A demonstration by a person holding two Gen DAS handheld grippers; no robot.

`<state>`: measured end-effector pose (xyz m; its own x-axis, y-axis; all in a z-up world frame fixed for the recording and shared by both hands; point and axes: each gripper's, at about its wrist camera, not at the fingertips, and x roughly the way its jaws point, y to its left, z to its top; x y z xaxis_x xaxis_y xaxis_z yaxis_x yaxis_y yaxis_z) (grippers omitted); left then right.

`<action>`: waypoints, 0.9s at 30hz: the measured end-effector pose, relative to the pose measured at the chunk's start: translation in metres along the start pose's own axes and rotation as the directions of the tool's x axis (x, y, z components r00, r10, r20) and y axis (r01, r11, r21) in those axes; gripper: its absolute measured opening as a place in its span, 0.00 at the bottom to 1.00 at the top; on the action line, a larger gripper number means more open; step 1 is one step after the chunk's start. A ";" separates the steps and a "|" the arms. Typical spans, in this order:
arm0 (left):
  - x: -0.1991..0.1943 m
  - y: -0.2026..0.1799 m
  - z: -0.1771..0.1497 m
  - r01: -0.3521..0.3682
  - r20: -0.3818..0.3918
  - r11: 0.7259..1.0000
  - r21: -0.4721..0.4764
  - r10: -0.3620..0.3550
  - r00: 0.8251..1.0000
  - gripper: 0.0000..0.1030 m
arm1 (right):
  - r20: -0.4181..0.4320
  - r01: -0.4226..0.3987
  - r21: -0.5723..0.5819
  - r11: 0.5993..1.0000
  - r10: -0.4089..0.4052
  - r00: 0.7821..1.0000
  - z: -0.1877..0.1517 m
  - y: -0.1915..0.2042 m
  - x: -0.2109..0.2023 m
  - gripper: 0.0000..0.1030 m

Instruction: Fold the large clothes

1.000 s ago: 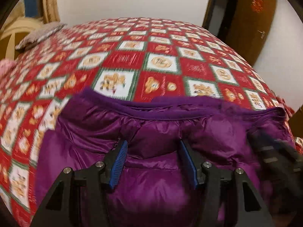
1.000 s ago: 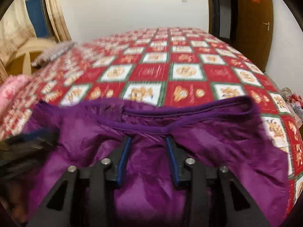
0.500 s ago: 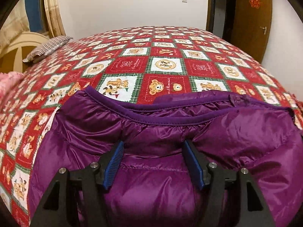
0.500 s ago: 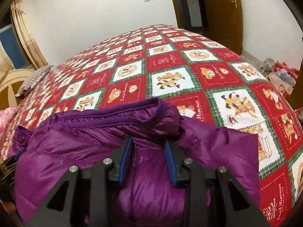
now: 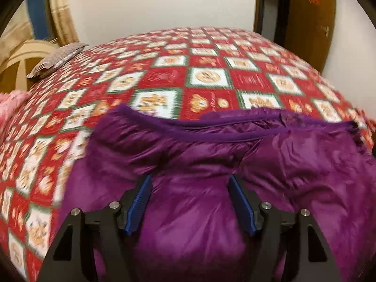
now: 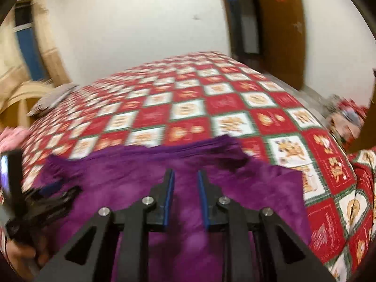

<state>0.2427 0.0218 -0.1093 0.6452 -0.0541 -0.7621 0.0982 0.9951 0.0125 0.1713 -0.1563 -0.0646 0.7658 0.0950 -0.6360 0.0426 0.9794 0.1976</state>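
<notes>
A purple puffer jacket (image 5: 211, 164) lies bunched at the near edge of the bed and also shows in the right wrist view (image 6: 145, 183). My left gripper (image 5: 189, 181) hovers just over its middle, jaws wide apart, blue pads showing, nothing between them. My right gripper (image 6: 185, 176) is over the jacket's right part, jaws a little apart with only jacket fabric seen behind the gap. The left gripper also shows blurred at the left edge of the right wrist view (image 6: 47, 197). Both views are blurred.
The bed has a red, white and green patchwork cover (image 5: 206, 77). A grey pillow (image 5: 58, 58) and a pink cloth (image 5: 9, 103) lie at the left. A brown door (image 6: 279, 30) stands at the far right. Clutter (image 6: 345, 115) lies beyond the bed's right edge.
The right gripper has swung back left and lifted, so the view tilts up. The left gripper has shifted slightly; its jaws stay wide. The jacket lies much as before.
</notes>
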 end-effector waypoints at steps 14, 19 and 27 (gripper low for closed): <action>-0.055 0.108 -0.079 -0.057 0.051 0.941 -0.333 0.079 0.996 0.67 | -0.106 -0.036 -0.104 0.994 0.025 0.994 -0.059 0.070 0.042 0.23; -0.042 0.104 -0.087 0.006 0.040 0.924 -0.382 0.010 0.999 0.67 | -0.087 -0.027 -0.109 0.994 0.017 0.996 -0.065 0.068 0.045 0.23; -0.038 0.100 -0.094 0.031 0.066 0.924 -0.382 -0.006 0.998 0.76 | -0.065 -0.028 -0.111 0.993 0.021 0.998 -0.069 0.069 0.041 0.23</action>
<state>0.1572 0.1313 -0.1401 0.6935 -0.0650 -0.7175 -0.1792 0.9491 -0.2592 0.1608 -0.0723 -0.1283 0.7235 0.1269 -0.6785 -0.0502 0.9900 0.1316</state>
